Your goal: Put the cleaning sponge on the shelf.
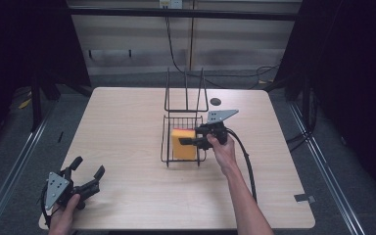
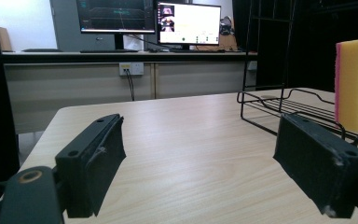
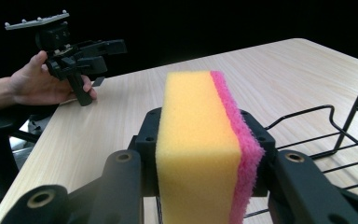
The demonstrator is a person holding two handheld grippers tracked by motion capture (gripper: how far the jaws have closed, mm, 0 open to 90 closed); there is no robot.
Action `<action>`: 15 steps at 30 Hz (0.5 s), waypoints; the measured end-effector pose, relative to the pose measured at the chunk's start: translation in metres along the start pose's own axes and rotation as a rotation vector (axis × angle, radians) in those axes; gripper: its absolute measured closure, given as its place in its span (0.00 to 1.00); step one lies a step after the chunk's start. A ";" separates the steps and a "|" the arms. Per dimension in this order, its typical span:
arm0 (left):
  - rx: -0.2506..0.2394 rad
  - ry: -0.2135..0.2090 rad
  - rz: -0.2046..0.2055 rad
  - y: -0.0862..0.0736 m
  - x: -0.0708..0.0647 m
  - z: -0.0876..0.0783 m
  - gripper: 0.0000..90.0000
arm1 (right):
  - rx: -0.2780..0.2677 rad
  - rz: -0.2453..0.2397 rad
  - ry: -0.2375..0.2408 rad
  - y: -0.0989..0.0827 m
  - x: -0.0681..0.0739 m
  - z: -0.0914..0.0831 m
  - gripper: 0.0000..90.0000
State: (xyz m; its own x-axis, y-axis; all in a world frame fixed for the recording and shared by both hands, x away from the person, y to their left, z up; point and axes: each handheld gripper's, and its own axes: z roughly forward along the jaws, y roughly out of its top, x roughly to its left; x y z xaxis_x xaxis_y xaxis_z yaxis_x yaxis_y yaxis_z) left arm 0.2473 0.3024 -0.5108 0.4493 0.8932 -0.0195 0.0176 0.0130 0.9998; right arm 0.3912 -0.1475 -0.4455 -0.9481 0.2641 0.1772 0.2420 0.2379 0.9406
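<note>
A yellow sponge [image 1: 183, 145] with a pink scouring side stands on edge inside the black wire rack [image 1: 167, 140] at the table's middle. My right gripper [image 1: 186, 142] is shut on the sponge [image 3: 200, 144], with its jaws pressing the yellow face and the pink face. At the table's front left corner my left gripper [image 1: 87, 172] is held open just above the wood, nothing between its jaws. The left gripper view has the sponge [image 2: 357, 84] at the far right, over the rack [image 2: 279, 100]. My left gripper [image 3: 109, 46] also appears far off in the right gripper view.
The rack has tall upright wire loops [image 1: 186, 90] at its far end. A small dark disc [image 1: 216, 102] lies on the table behind the rack. A cable [image 1: 245, 159] trails from the right gripper along the forearm. Bare wood spreads left of the rack.
</note>
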 end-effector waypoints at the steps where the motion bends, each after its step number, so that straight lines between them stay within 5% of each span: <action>1: 0.000 0.000 0.000 0.000 0.000 0.000 0.17 | 0.002 0.000 -0.001 0.000 0.000 0.001 0.66; 15: -0.002 0.000 -0.002 0.000 0.000 0.000 0.17 | 0.032 -0.001 -0.015 0.000 0.000 0.001 0.66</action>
State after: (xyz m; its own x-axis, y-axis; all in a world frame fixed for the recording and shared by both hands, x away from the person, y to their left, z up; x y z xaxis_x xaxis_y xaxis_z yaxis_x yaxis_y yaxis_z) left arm 0.2473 0.3023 -0.5108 0.4496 0.8930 -0.0216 0.0169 0.0156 0.9997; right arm 0.3918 -0.1465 -0.4461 -0.9451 0.2782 0.1716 0.2478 0.2676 0.9311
